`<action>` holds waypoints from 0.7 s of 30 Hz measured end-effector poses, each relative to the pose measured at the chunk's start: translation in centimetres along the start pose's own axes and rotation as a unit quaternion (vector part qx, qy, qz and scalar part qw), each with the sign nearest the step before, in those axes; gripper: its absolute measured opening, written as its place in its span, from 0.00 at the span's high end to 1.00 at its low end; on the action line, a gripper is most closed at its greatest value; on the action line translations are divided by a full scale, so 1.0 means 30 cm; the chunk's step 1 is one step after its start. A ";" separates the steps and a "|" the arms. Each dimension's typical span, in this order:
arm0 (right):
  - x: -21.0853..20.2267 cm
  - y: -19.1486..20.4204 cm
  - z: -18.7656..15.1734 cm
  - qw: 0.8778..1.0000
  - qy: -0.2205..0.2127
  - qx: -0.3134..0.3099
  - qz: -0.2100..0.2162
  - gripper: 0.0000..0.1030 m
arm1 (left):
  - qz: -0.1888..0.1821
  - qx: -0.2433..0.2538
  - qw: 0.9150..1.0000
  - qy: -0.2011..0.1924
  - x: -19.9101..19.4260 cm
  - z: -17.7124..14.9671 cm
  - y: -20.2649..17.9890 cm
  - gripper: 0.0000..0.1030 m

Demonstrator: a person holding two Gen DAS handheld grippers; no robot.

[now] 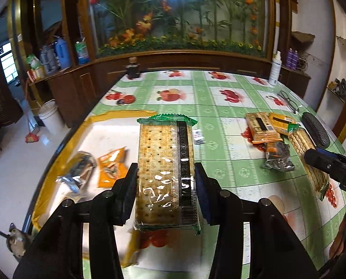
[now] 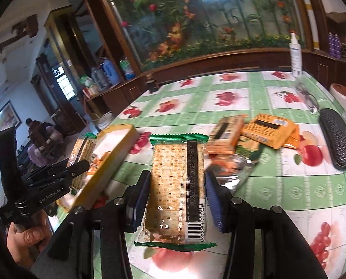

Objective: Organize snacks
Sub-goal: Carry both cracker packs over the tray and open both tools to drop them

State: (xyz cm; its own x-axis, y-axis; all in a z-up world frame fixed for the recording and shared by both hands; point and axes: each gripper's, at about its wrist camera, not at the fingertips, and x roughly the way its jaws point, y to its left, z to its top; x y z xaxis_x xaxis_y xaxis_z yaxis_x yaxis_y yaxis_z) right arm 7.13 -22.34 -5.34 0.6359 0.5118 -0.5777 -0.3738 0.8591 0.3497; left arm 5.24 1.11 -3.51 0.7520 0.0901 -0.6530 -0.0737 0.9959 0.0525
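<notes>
A shallow yellow-rimmed cardboard tray (image 1: 63, 144) sits at the left end of the worktop (image 1: 219, 107) covered in a green fruit-print cloth, with a silver foil packet (image 1: 76, 174) and an orange snack sachet (image 1: 111, 167) lying side by side inside it. To the right, well apart from the tray, orange and green cracker packs (image 1: 272, 134) lie heaped together. Just right of that heap lies a black textured glasses case (image 1: 315, 129), with wire-rimmed spectacles (image 1: 286, 101) behind it and a white spray bottle (image 1: 275, 68) standing at the far edge.

Motion-blurred foil packet (image 1: 76, 176), print unreadable; tray (image 1: 56, 148) corner cut off.
</notes>
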 end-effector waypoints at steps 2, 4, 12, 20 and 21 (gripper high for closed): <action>0.011 0.032 0.002 1.000 0.003 -0.004 0.014 0.54 | 0.013 -0.006 1.000 -0.005 -0.015 -0.004 0.030 0.57; 0.026 0.066 0.005 1.000 0.007 -0.010 0.026 0.54 | 0.026 -0.015 1.000 -0.009 -0.025 -0.006 0.067 0.57; 0.092 0.181 0.006 0.997 0.026 -0.025 0.071 0.54 | 0.046 -0.044 0.998 -0.007 -0.032 -0.034 0.177 0.57; 0.146 0.285 0.015 0.993 0.039 -0.046 0.100 0.54 | 0.059 -0.063 0.996 -0.003 -0.027 -0.058 0.255 0.57; 0.157 0.297 0.017 0.993 0.041 -0.047 0.104 0.54 | 0.060 -0.065 0.996 -0.002 -0.026 -0.062 0.264 0.57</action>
State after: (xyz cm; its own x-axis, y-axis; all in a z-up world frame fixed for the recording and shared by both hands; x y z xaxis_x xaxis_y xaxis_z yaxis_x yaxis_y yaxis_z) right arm 7.13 -12.28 -4.56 0.4825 0.6731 -0.5604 -0.5548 0.7300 0.3991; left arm 2.85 8.90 -3.99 0.7355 0.2092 -0.6445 -0.2480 0.9683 0.0313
